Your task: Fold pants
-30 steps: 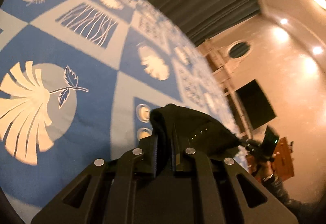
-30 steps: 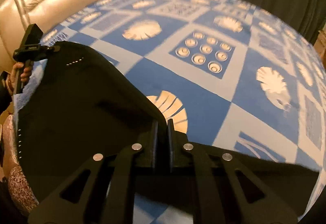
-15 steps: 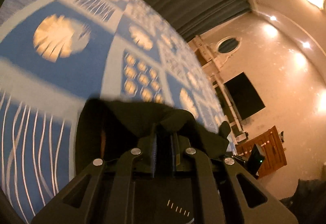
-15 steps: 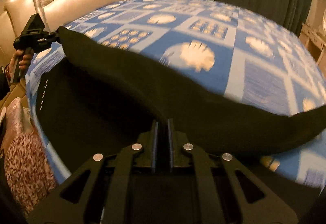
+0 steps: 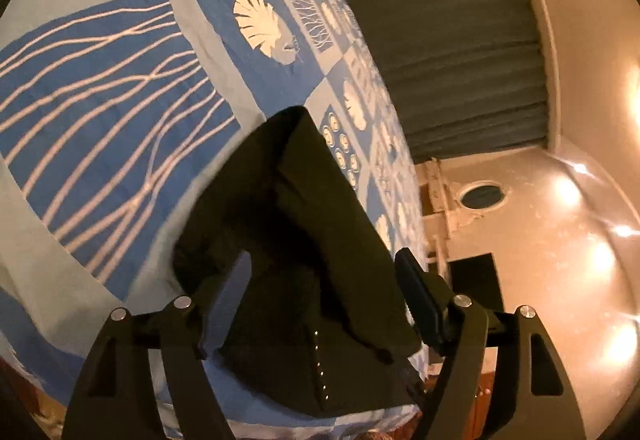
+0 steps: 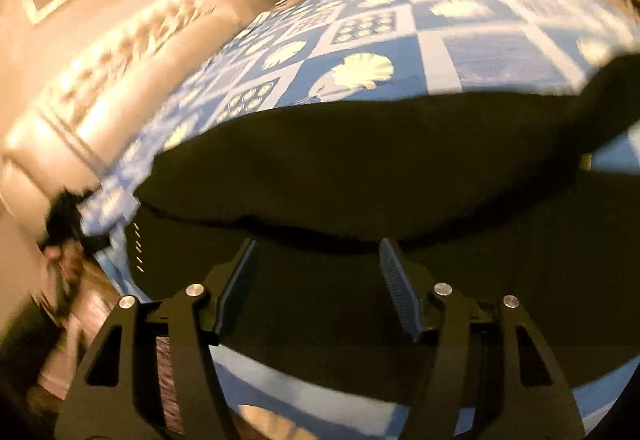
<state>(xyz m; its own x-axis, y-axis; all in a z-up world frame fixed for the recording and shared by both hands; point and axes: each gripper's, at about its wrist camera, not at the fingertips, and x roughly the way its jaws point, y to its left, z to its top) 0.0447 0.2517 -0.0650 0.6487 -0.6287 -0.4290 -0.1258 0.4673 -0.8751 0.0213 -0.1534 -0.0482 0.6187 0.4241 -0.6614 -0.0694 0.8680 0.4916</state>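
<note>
A: Pants (image 5: 304,252), black, lie doubled over on the bedspread (image 5: 120,88) near its edge; fold laid, I judge.

B: Grippers?

A: Left gripper (image 5: 324,296) and right gripper (image 6: 316,280), both jaws opening. Cloth sits between each pair, pads clear of it, so nothing is gripped. Looks like a release, letting the upper layer settle.

B: Surface, room?

A: Blue quilt with shell squares; tufted headboard (image 6: 120,52), dark curtain (image 5: 452,52), warm wall lights.

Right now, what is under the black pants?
The blue patterned bedspread lies under the black pants; it shows all around them. What pattern or item the cloth covers cannot be seen.
</note>
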